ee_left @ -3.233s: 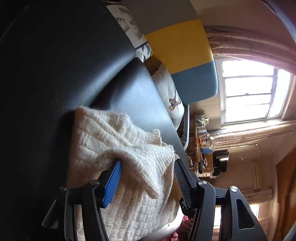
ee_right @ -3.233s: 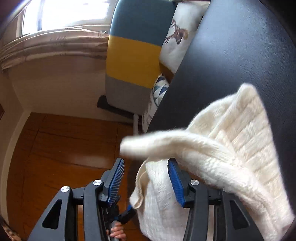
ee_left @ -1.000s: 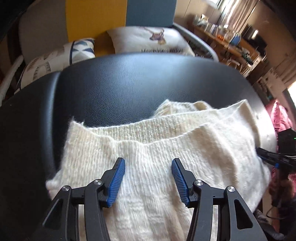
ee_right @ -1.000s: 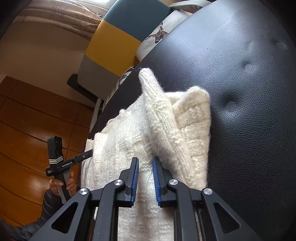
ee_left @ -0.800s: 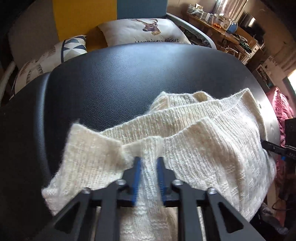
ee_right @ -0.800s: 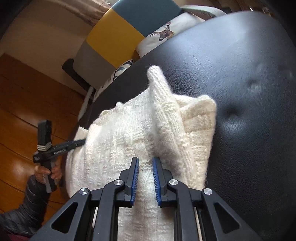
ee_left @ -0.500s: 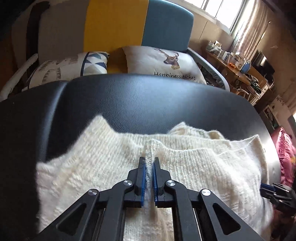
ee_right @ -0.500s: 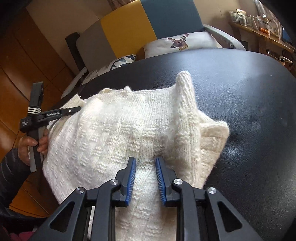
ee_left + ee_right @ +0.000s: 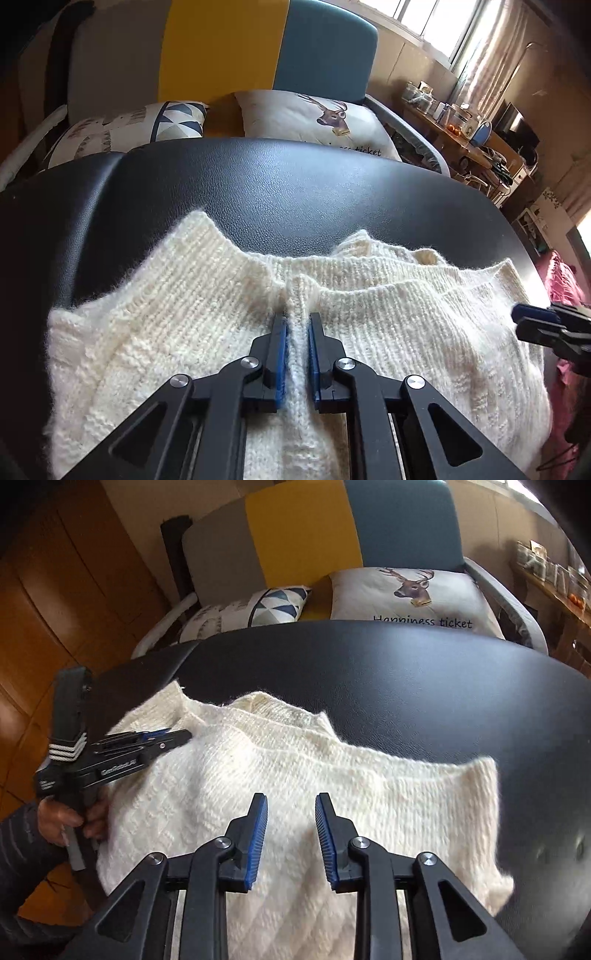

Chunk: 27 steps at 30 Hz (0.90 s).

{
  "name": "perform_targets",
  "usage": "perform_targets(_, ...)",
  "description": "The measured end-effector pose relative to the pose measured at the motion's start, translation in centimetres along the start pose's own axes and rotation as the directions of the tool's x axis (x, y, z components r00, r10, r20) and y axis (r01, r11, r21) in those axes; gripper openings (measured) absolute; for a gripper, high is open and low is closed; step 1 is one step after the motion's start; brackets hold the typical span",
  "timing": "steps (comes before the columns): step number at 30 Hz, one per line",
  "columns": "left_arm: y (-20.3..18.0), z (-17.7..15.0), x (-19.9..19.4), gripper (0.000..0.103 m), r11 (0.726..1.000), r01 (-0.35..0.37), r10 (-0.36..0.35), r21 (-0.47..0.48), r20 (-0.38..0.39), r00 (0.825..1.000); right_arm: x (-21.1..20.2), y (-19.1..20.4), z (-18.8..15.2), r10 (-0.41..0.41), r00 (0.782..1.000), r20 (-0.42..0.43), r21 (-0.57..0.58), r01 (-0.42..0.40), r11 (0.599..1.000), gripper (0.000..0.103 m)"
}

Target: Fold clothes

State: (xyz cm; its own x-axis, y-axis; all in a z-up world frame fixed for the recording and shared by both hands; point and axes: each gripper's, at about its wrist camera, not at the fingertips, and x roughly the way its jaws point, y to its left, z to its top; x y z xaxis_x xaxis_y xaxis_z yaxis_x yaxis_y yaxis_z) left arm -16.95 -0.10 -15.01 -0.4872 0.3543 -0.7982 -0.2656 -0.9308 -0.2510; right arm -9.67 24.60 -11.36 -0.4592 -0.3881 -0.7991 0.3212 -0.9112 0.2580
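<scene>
The left gripper [image 9: 295, 325] pinches a ridge of the cream ribbed knitted sweater [image 9: 207, 317], which lies on the black leather worktop [image 9: 295, 192] toward six o'clock. The right gripper [image 9: 290, 805] hovers above it, fingers [image 9: 258, 834] wide apart.

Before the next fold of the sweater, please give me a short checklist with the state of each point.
1. Left gripper shut on a ridge of the sweater: ok.
2. Right gripper holds knit: not ok; it is open, above the sweater.
3. Sweater lies fully on the black cushion: cannot tell; its near edge is hidden behind the grippers.
4. Cushion beyond the sweater free for a fold: ok.
5. Sleeves tucked in: cannot tell.
</scene>
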Motion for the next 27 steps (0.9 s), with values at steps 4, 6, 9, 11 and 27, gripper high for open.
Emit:
perform_targets(4,0.0,-0.5,-0.3,0.011,1.000,0.014,-0.014,-0.009,-0.003,1.000,1.5,0.8,0.8,-0.061,0.998,0.000,-0.054,0.061,0.997,0.029)
perform_targets(6,0.0,-0.8,-0.5,0.011,1.000,0.019,-0.019,-0.018,-0.001,1.000,2.3,1.2,1.2,-0.091,0.996,0.001,-0.080,0.091,0.993,0.028)
perform_targets(9,-0.1,-1.5,-1.2,0.011,0.999,0.020,-0.019,-0.040,0.017,1.000,3.4,1.8,1.7,-0.136,0.991,0.004,-0.120,0.136,0.983,0.013)
perform_targets(11,-0.4,-1.8,-2.4,0.011,0.999,0.016,-0.014,-0.037,0.070,0.997,4.2,2.2,2.1,-0.166,0.986,0.007,-0.147,0.166,0.975,0.005)
perform_targets(27,1.0,-2.2,-1.4,0.017,0.983,0.117,-0.106,-0.142,0.083,0.991,3.7,-2.6,0.7,-0.057,0.998,0.041,0.026,0.056,0.998,0.017)
